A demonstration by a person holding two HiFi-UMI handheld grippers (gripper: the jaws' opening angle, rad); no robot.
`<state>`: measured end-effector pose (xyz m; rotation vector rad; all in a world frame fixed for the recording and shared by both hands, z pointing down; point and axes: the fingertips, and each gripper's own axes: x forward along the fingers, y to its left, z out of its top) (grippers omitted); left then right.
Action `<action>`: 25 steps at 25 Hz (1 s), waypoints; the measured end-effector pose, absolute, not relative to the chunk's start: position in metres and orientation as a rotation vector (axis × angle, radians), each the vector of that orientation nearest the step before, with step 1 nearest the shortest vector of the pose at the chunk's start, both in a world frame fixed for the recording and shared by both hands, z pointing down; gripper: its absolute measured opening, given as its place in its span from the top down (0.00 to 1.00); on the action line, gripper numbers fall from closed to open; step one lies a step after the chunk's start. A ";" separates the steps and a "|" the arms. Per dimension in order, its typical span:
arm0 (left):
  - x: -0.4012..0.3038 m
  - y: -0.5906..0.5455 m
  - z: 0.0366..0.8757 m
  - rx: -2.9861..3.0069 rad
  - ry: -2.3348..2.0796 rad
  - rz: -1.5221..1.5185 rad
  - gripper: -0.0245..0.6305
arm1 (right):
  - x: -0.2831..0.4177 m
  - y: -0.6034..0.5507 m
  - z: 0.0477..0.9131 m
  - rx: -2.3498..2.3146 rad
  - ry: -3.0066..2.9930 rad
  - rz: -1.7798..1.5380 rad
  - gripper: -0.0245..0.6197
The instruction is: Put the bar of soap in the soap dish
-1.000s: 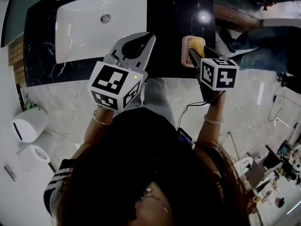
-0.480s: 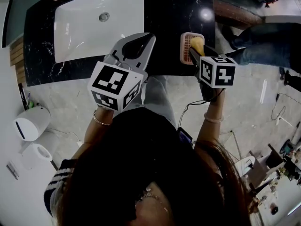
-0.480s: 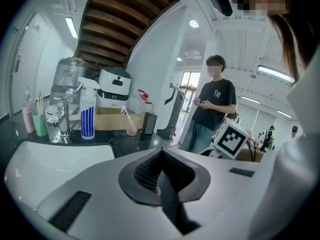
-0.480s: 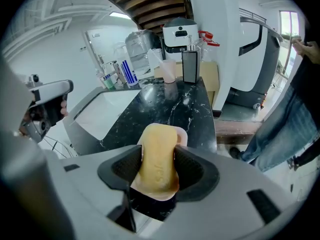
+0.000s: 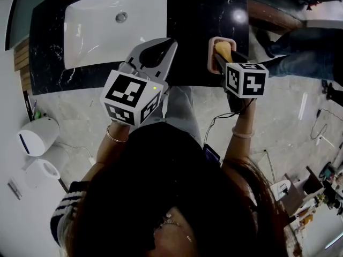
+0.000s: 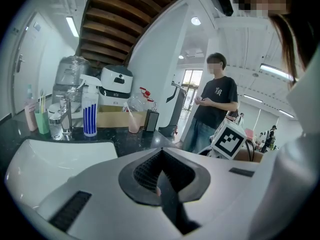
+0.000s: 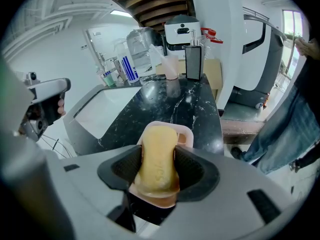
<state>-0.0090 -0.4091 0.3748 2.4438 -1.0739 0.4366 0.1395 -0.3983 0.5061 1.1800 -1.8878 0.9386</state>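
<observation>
The fingers (image 7: 194,170) of our right gripper (image 7: 158,173) clamp the bar of soap (image 7: 158,151) just over the soap dish (image 7: 186,134) on the worktop (image 7: 197,109), our left gripper (image 6: 161,178) closed and empty, so we should settle it centred before letting go.

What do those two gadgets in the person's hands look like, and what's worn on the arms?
The left gripper and right gripper are pale grey plastic shells whose jaws are lined with black ribbed pads. Each carries a white cube printed with black square markers. The person wears a thin bracelet on each wrist and a dark sleeve with white stripes.
</observation>
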 end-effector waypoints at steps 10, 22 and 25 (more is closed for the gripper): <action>-0.010 -0.409 0.378 2.428 -1.053 0.430 0.97 | 0.138 -0.400 0.508 1.195 -1.879 0.918 0.63; -0.014 -0.409 0.377 2.433 -1.041 0.432 0.97 | 0.136 -0.398 0.510 1.198 -1.845 0.869 0.63; -0.017 -0.410 0.376 2.434 -1.043 0.428 0.97 | 0.136 -0.401 0.504 1.215 -1.865 0.886 0.63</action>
